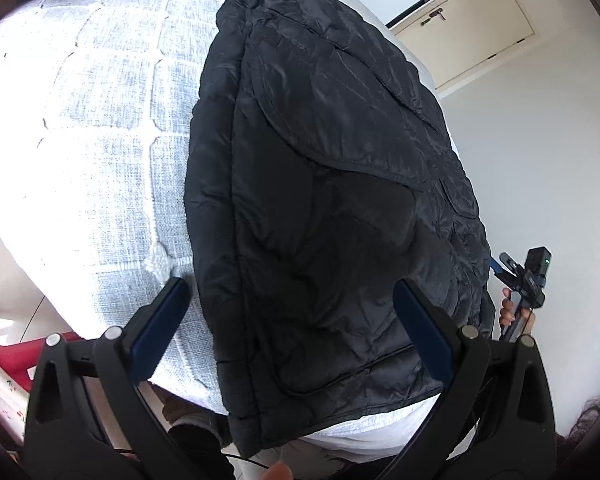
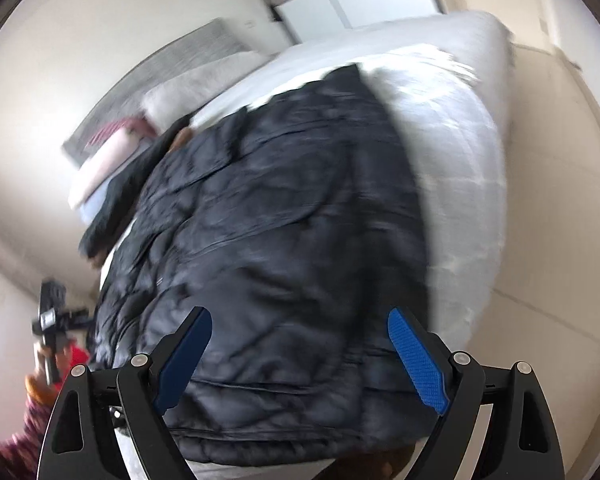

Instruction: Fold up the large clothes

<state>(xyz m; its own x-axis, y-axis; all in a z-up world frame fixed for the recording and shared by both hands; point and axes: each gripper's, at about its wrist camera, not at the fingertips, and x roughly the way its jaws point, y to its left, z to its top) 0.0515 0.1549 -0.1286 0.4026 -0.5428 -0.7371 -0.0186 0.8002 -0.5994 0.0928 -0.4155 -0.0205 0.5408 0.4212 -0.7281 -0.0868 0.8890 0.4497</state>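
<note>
A black quilted puffer jacket (image 1: 332, 200) lies folded into a rough rectangle on a bed with a white and grey checked cover (image 1: 112, 128). My left gripper (image 1: 292, 300) is open and empty, its jaws spread over the jacket's near end. The jacket also shows in the right wrist view (image 2: 284, 248), blurred by motion. My right gripper (image 2: 300, 332) is open and empty, hovering above the jacket's near edge. The right gripper also shows at the far right of the left wrist view (image 1: 524, 280), held in a hand. The left gripper appears at the left edge of the right wrist view (image 2: 52, 320).
A cream cabinet door (image 1: 472, 28) and white wall stand beyond the bed. Pillows (image 2: 112, 160) and a grey headboard (image 2: 172, 72) sit at the bed's head. A red object (image 1: 8, 348) is beside the bed. Pale floor (image 2: 552, 200) runs along the bed's right side.
</note>
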